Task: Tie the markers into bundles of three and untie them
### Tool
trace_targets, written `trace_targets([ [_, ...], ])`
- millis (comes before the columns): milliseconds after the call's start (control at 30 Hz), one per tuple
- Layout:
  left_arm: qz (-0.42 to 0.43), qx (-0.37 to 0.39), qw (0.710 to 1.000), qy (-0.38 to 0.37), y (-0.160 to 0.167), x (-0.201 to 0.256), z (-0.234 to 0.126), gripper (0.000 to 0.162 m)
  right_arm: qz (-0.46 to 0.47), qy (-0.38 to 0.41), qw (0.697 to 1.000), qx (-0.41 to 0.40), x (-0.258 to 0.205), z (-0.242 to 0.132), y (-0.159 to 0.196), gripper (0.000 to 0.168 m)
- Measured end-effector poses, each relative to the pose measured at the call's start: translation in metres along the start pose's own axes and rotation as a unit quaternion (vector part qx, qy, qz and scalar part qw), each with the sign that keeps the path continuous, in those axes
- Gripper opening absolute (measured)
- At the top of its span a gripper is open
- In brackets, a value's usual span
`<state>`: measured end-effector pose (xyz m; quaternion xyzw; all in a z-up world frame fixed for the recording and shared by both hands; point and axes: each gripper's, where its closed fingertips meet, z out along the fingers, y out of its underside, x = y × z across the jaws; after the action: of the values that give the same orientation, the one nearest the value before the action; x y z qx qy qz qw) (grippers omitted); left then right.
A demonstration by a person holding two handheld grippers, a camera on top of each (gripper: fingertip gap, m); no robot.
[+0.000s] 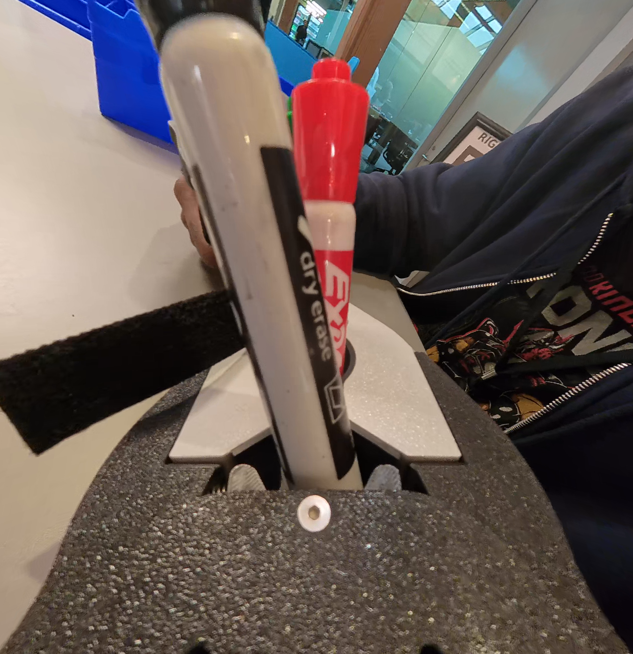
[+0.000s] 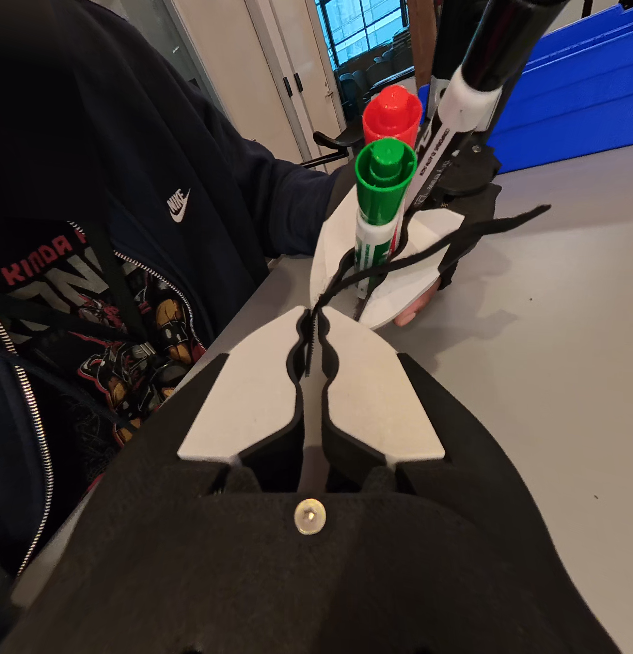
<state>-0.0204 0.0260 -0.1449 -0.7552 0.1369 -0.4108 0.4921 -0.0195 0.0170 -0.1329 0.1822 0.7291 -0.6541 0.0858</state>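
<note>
My left gripper (image 1: 308, 339) is shut on three upright markers: a black marker (image 1: 258, 247), a red marker (image 1: 329, 141) and a green marker (image 2: 382, 191), which is almost hidden in the left wrist view. The same gripper shows in the right wrist view (image 2: 378, 262). A black hook-and-loop strap (image 2: 396, 263) loops loosely around the markers. One end sticks out over the table (image 1: 106, 364). My right gripper (image 2: 313, 315) is shut on the strap's other end, just in front of the bundle.
Blue plastic bins (image 1: 124, 70) stand at the back of the grey table (image 2: 537, 371), also in the right wrist view (image 2: 573, 88). The person's dark hooded jacket (image 2: 131, 141) lies close along the table edge. A hand (image 1: 193, 219) shows behind the markers. My two grippers' fingertips are within a few centimetres of each other.
</note>
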Motion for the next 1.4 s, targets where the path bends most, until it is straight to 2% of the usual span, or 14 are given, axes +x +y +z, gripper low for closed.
trace_targets([
  [633, -0.003, 0.037, 0.999, 0.025, -0.009, 0.007, -0.001, 0.02, 0.011, -0.006, 0.999, -0.034, -0.001, 0.001, 0.009, 0.002],
  [767, -0.004, 0.057, 0.998, 0.026, -0.016, 0.008, -0.001, 0.02, 0.013, -0.002, 1.0, -0.027, 0.001, -0.001, 0.008, 0.006],
  [933, -0.003, 0.069, 0.997, 0.029, -0.019, 0.009, -0.001, 0.02, 0.022, 0.007, 1.0, -0.018, 0.005, -0.002, 0.005, 0.025],
  [1400, -0.009, 0.063, 0.997, 0.043, -0.017, 0.013, 0.002, 0.02, 0.042, 0.004, 0.998, 0.043, 0.008, -0.008, -0.014, 0.036],
])
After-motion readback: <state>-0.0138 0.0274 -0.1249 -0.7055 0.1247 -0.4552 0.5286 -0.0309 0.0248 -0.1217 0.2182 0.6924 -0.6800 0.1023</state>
